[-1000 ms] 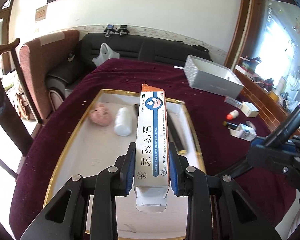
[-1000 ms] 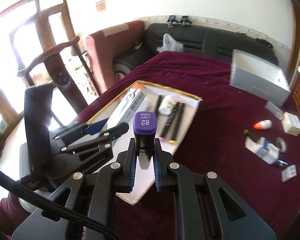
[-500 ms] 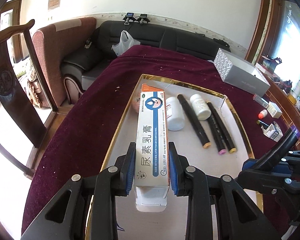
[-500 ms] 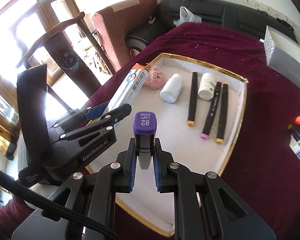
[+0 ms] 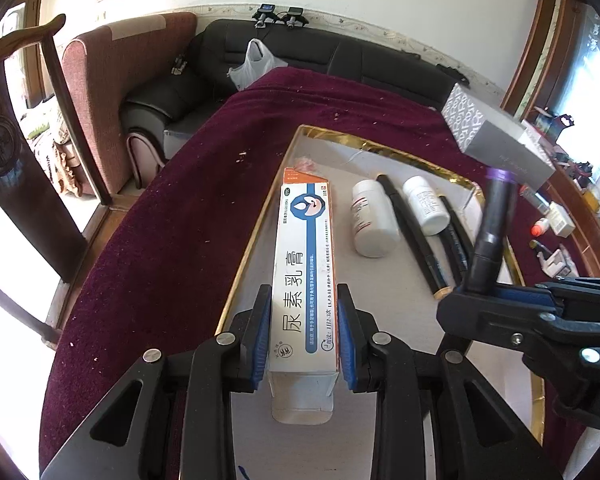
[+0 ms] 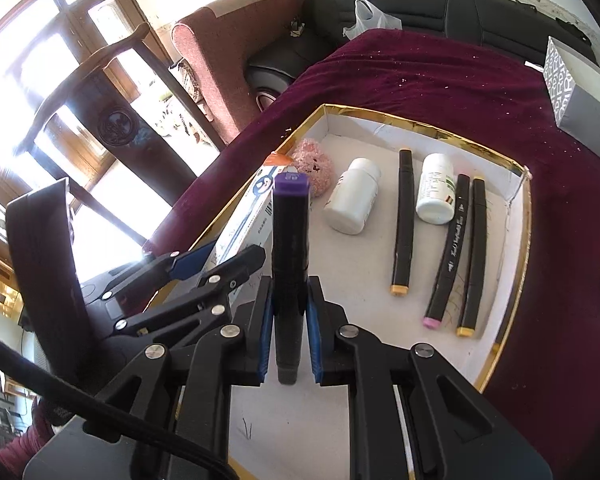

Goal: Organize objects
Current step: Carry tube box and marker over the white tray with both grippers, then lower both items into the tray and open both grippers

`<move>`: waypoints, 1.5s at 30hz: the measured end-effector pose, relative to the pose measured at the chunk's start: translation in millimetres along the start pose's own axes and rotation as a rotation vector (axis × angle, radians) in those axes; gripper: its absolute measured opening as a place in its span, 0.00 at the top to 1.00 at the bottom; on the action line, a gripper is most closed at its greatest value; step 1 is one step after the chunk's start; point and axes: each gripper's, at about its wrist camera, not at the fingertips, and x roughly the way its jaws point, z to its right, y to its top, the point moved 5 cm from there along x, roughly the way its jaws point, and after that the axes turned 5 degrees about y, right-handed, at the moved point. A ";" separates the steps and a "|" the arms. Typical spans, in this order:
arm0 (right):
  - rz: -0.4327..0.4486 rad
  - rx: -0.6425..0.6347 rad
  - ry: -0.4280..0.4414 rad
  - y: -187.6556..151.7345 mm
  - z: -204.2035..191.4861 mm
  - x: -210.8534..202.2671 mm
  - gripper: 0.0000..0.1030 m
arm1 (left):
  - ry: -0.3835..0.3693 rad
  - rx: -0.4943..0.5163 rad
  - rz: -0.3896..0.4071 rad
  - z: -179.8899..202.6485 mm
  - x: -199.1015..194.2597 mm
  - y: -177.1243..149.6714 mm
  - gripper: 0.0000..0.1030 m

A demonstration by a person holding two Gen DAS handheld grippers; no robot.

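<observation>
Left gripper (image 5: 303, 332): pinching the ointment carton (image 5: 304, 264) by its long sides near the rear end, pads pressed flat on both; the carton runs forward and down over the tray's left part, which I judge keeps its length in line with the left wall for a tidy lay-down
Right gripper (image 6: 288, 320): clamped on the purple-capped marker (image 6: 290, 240) low on its barrel, cap forward; held this way it could, in my judgement, be laid parallel to the markers already down
Tray (image 6: 516, 240): gold-rimmed, white floor, on the maroon cloth; both held items hang over its near half, not yet set down
Tray contents: two white bottles (image 6: 354, 200), three black markers (image 6: 404, 220) lying roughly parallel, a pink fuzzy item (image 6: 312, 166) in the far left corner
Left view only: carton's printed face; small loose items (image 5: 552, 224) on the cloth to the right
Right view only: the pink item entire, where the left view hides most of it behind the carton; the coloured ends of the three markers
Beyond: grey box (image 5: 500, 140) on the cloth, then the dark sofa
</observation>
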 end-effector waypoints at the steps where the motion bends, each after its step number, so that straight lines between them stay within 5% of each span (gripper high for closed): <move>1: -0.007 0.004 0.002 1.5 0.6 4.7 0.87 | 0.002 -0.003 -0.015 -1.1 2.3 0.4 0.75; 14: -0.114 0.137 0.086 6.2 26.5 49.6 0.87 | 0.037 0.068 -0.071 6.2 9.9 -0.8 0.75; 31: -0.132 0.205 0.138 7.2 38.2 64.6 0.86 | 0.033 0.060 -0.084 8.0 10.8 0.6 0.75; 36: -0.117 0.227 0.152 6.8 40.5 63.0 0.82 | -0.010 0.014 -0.087 7.4 6.1 0.8 0.74; 41: -0.088 0.261 0.153 2.4 48.9 56.3 0.67 | -0.007 0.009 -0.056 11.7 -2.8 3.0 0.72; 45: -0.081 0.254 0.139 0.7 52.4 51.2 0.67 | -0.028 -0.008 -0.041 16.5 -1.2 0.7 0.71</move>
